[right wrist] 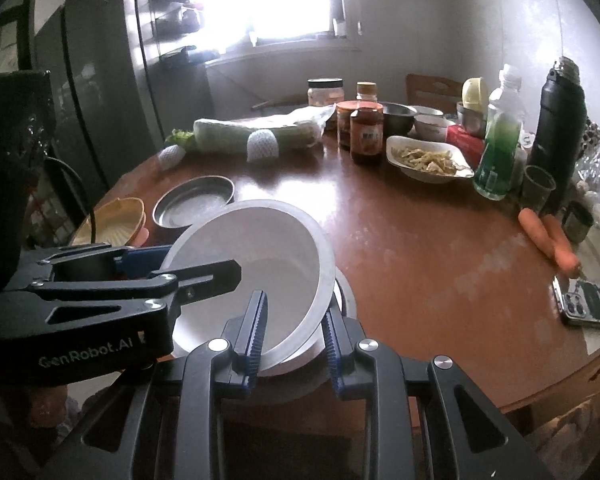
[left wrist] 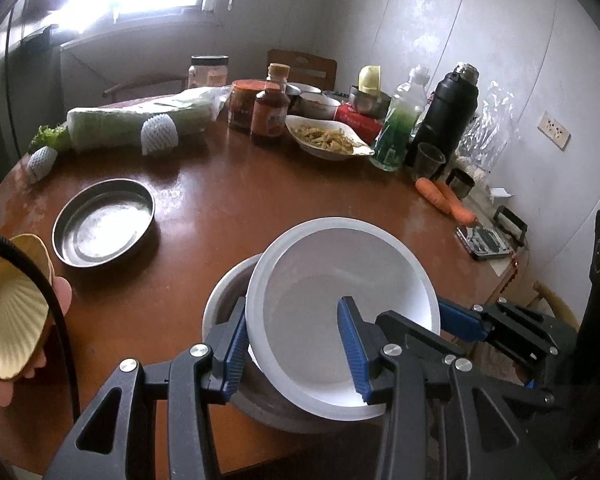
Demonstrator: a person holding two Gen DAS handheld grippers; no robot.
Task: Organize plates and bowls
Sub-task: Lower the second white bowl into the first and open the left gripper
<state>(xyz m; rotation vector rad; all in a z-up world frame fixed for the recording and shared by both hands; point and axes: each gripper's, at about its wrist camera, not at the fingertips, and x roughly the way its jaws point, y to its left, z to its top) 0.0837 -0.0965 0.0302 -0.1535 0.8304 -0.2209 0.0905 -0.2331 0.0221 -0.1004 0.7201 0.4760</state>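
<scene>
A white bowl (left wrist: 342, 312) sits tilted inside a grey bowl (left wrist: 228, 300) near the front edge of the round brown table (left wrist: 228, 204). My left gripper (left wrist: 296, 354) straddles the white bowl's near-left rim, one blue pad outside and one inside, jaws apart. My right gripper (right wrist: 296, 334) straddles the same white bowl (right wrist: 256, 264) at its right rim, jaws also apart; it shows at the right in the left wrist view (left wrist: 460, 320). A round steel pan (left wrist: 104, 228) lies left of the bowls. A yellow ribbed dish (left wrist: 8, 304) is held by a hand at the far left.
At the back stand jars (left wrist: 270, 116), a white dish of food (left wrist: 328, 138), steel bowls (left wrist: 370, 102), a green bottle (left wrist: 398, 132), a black thermos (left wrist: 444, 116) and wrapped vegetables (left wrist: 140, 124). Carrots (left wrist: 446, 198) and a phone (left wrist: 486, 242) lie at the right edge.
</scene>
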